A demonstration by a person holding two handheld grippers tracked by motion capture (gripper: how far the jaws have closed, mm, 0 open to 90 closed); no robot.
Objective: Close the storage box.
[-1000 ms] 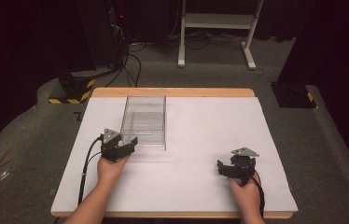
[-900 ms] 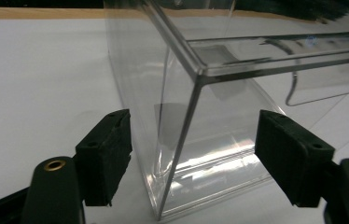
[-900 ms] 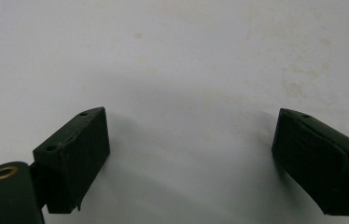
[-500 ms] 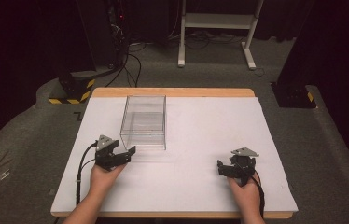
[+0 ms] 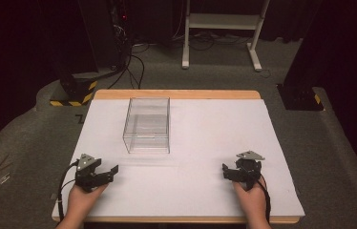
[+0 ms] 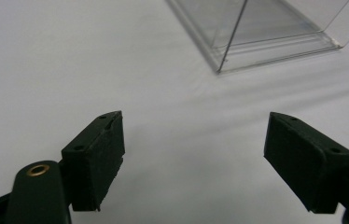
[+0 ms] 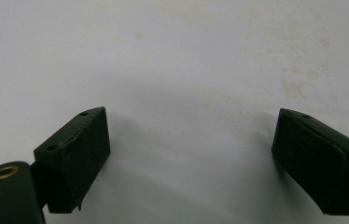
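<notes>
clear plastic box (image 5: 148, 125) is seen standing upright on the white surface (image 5: 205, 143), towards the far left of centre, open side apparently up, though that is hard to confirm through the transparent walls. nothing is visible inside it.

left tool (image 5: 112, 171) is held low over the near left part of the surface, well short of the box and a bit to its left, pointed roughly right and forward. in the left gripper view the left tool (image 6: 193, 154) is seen with both black jaws well apart and closing slightly; nothing is between them, only bare white surface. the near corner of the box (image 6: 261, 32) is seen ahead and to the upper right in that view, apart from the pads.

right tool (image 5: 226, 171) is held over the near right part of the surface, well apart from the box, pointed left. in the right gripper view the right tool (image 7: 191, 154) is seen with jaws spread wide, nothing gripped, faintly stained white surface below.

each tool is carried by a hand coming in from the near edge; a black cable (image 5: 62, 191) is trailed from the left one. wooden edge (image 5: 176, 94) is exposed along the far side of the surface.
</notes>
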